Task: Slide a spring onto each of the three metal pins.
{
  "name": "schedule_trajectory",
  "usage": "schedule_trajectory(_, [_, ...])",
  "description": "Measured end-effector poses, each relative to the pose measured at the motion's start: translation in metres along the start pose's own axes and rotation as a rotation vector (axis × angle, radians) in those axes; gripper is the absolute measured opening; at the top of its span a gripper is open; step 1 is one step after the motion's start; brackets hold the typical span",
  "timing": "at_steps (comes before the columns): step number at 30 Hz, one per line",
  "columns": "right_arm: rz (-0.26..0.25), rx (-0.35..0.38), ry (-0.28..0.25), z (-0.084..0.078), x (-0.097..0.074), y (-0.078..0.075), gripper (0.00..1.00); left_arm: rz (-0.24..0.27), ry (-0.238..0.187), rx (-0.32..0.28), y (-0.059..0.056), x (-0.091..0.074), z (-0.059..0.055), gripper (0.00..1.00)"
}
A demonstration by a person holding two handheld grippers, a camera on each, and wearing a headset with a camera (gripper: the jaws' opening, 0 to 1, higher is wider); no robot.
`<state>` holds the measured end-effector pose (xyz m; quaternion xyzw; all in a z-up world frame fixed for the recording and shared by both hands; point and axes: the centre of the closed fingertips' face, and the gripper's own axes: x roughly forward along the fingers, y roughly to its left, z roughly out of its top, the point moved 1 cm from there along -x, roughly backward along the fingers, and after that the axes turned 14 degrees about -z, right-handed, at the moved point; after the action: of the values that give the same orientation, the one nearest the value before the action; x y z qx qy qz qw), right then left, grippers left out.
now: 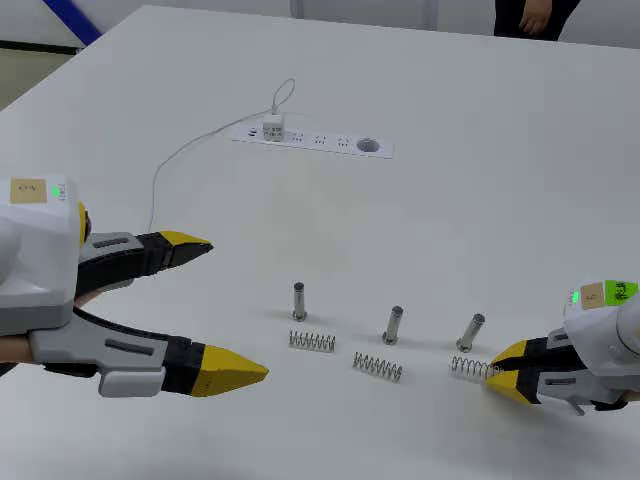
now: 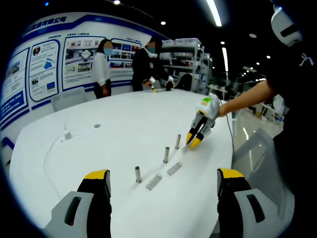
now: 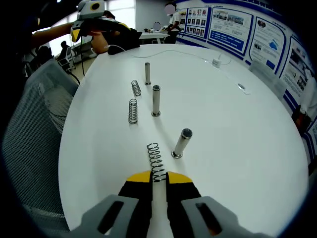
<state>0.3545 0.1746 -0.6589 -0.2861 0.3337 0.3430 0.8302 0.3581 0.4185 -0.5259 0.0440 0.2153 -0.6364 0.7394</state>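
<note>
White bench (image 1: 450, 80): right gripper (image 3: 158, 179) pinching the end spring (image 3: 155, 159).
Its fingers are closed together on the spring's near end; the rest of the coil lies flat on the bench, stretching away from the tips and just beside the upright end pin (image 3: 181, 144). Further along the row stand the middle pin (image 3: 156, 100) and far pin (image 3: 147, 73), with the middle spring (image 3: 132, 110) and far spring (image 3: 136, 88) lying loose next to them. The left gripper (image 1: 238, 308) hovers above the bench well apart from the row, its fingers spread wide.
</note>
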Motion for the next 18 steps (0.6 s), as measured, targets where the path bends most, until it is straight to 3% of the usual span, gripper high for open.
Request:
schedule_trajectory(10, [0.002,-0.016,-0.004,0.007,-0.012,0.003,0.1,-0.033,-0.017,0.005,-0.007,0.008,0.004,0.9])
schedule_trajectory(18, [-0.008,-0.001,-0.033,0.024,-0.026,0.003,0.1,-0.076,0.0,0.021,-0.02,0.024,-0.003,0.88])
